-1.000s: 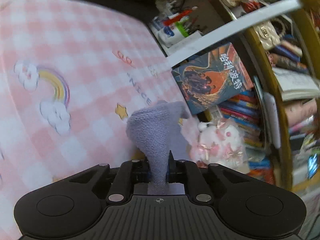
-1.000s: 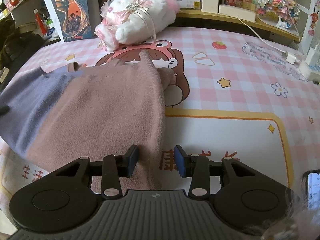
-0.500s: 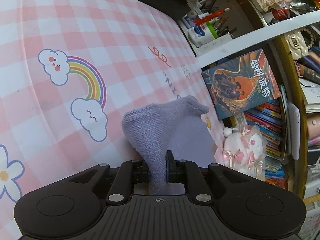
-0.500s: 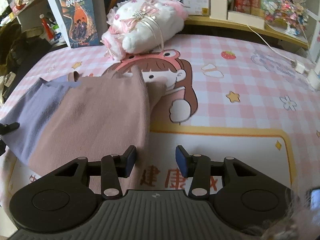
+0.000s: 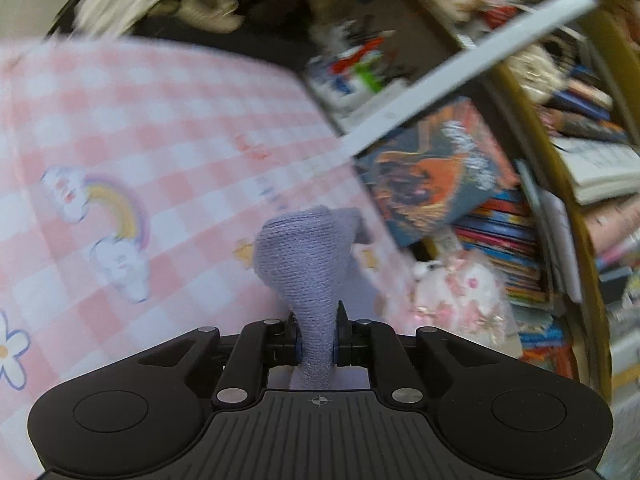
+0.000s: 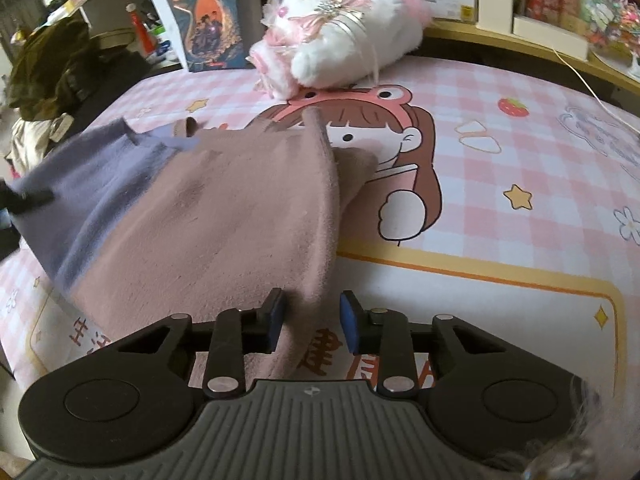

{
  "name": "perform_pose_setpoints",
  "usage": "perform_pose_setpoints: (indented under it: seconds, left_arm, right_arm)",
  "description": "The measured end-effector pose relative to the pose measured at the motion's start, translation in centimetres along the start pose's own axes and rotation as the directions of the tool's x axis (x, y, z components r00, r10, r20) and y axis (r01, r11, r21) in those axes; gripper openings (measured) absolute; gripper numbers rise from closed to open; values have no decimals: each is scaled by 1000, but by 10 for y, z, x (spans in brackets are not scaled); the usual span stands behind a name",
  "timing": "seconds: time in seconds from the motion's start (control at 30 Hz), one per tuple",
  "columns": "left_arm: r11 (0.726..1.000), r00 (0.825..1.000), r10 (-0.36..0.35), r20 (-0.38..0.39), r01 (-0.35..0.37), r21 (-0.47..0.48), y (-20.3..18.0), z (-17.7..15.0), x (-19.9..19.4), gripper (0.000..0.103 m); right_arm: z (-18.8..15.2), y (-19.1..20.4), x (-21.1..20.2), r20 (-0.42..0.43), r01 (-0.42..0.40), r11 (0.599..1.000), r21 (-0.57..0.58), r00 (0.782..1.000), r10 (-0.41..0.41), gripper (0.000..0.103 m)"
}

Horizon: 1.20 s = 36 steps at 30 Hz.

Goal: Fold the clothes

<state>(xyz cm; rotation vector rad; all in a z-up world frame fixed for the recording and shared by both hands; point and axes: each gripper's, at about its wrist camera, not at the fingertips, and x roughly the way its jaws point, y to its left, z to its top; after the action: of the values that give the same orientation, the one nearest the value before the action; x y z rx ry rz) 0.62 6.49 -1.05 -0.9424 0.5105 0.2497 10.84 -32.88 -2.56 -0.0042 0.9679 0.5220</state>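
A knit garment (image 6: 224, 216), dusty pink with a lavender part (image 6: 92, 184), lies on the pink checked cloth. My left gripper (image 5: 316, 330) is shut on a bunched lavender corner (image 5: 304, 256) of it and holds it off the surface; the left wrist view is blurred. Its dark fingertip (image 6: 28, 198) shows at the garment's left edge in the right wrist view. My right gripper (image 6: 310, 320) is open, its blue pads on either side of the garment's pink right edge, which is lifted a little.
A white and pink plush toy (image 6: 340, 28) lies at the far edge of the printed cloth (image 6: 520, 152). A book (image 6: 204, 16) stands behind it. Bookshelves (image 5: 560, 160) line the back. A white cable (image 6: 580, 76) runs at the far right. Dark clothes (image 6: 52, 64) are piled far left.
The left gripper has swung with the lavender corner still in it, and its view is now blurred. The right gripper's jaws have narrowed around the pink edge, which has risen between them.
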Motion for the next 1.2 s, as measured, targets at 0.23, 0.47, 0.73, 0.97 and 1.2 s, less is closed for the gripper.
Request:
perform_pose_setpoints:
  seconds: [0.23, 0.47, 0.73, 0.97, 1.2]
  left_arm:
    - [964, 998, -53, 41, 40, 263, -90, -23, -25, 11]
    - [846, 989, 4, -145, 74, 528, -156, -125, -2, 17]
    - [699, 955, 130, -268, 104, 707, -172, -192, 25, 55]
    - [650, 938, -22, -347, 277, 708, -189, -190, -13, 66]
    - [732, 953, -150, -262, 285, 618, -178, -140, -38, 67]
  right_arm:
    - [-2, -11, 2, 12, -62, 998, -9, 998, 62, 28]
    - [-2, -20, 3, 14, -117, 993, -25, 993, 117, 28]
    - [-3, -50, -4, -14, -232, 969, 88, 972, 234, 30]
    - [-2, -87, -34, 66, -293, 916, 275, 956, 286, 56]
    - [16, -98, -41, 129, -435, 792, 430, 897, 423, 75]
